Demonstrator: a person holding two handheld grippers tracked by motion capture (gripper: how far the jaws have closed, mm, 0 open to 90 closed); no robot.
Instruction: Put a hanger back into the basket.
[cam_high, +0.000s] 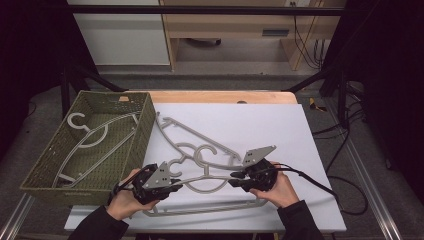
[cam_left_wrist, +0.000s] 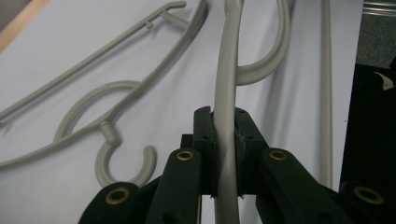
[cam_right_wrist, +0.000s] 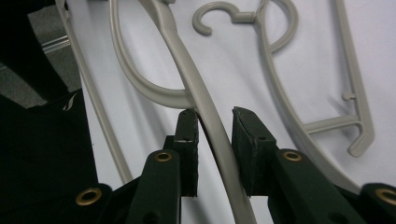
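From above the near edge, we look forward and down over the whole tabletop (cam_high: 260, 120). Our two other cameras ride low on each hand-held gripper, facing inward toward each other, very close to the grey hanger (cam_left_wrist: 226, 93) at the near edge, which all three views share.
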